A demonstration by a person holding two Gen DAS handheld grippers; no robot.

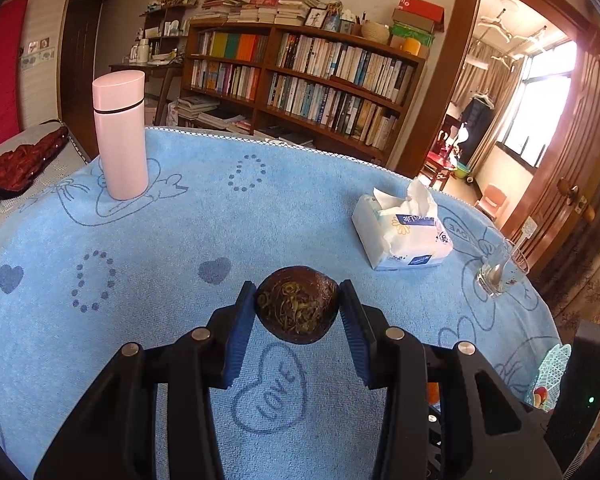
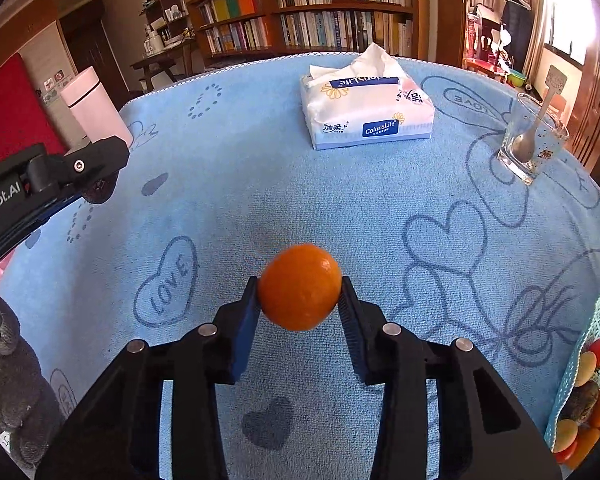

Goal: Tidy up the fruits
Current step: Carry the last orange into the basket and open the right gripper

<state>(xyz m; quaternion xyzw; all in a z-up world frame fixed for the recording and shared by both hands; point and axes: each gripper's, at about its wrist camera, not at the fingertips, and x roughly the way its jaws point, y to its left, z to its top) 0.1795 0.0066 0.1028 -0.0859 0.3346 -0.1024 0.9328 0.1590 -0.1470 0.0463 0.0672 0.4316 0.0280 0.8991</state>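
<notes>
Two round fruits, the orange (image 2: 300, 287) in my right gripper (image 2: 300, 300) and the dark fruit (image 1: 297, 305) in my left gripper (image 1: 298, 308), are each clamped only at the fingertips and may roll out if tilted toward the basket (image 2: 592, 344) at lower right.

Bright window (image 1: 548, 112) glare at right; sharp, fisheye-curved edges.

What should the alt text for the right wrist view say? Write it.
The right hand-held gripper holds an orange between its blue pads above a light blue towel printed with hearts. Beyond it sit a tissue pack and a glass with a spoon; a mesh basket of fruit shows at the right edge.
</notes>
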